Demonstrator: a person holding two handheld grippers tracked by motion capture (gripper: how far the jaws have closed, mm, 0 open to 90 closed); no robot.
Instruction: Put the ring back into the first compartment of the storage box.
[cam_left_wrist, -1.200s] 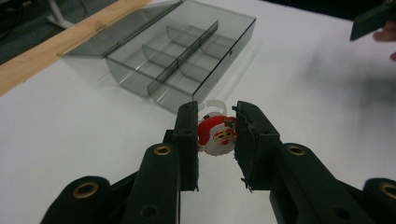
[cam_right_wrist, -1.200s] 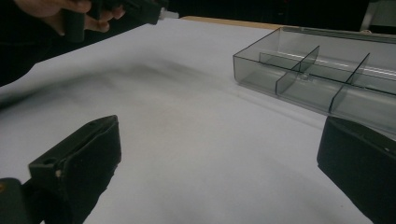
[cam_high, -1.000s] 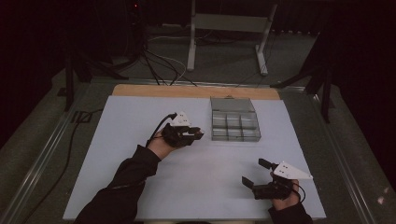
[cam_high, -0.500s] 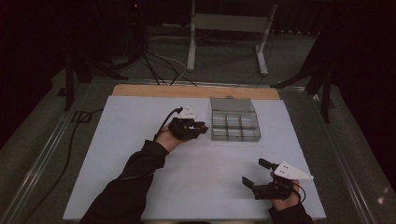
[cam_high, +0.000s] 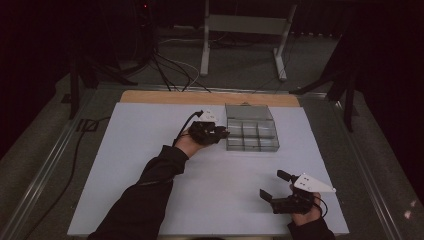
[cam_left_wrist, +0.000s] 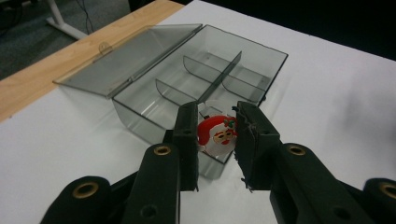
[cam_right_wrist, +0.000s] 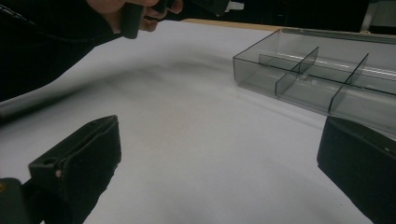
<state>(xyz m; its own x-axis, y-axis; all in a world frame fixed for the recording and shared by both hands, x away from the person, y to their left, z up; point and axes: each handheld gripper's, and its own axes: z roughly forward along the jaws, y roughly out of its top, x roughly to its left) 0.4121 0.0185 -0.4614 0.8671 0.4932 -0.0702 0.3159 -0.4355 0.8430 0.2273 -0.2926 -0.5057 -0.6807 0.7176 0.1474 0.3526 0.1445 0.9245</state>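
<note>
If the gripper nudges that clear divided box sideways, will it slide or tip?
The clear box probably slides: it sits low and flat on the smooth white table. It looks like thin, light plastic with bare compartments. Its open lid lying flat behind may drag or flex.

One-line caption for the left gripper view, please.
Left gripper holds a small Santa figure at the near wall of an open, clear compartment box.

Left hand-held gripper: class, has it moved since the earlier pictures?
Yes. In the high view the left hand-held gripper has moved right, toward the clear compartment box, which sits unmoved; its tips now reach the box's left edge.
</note>
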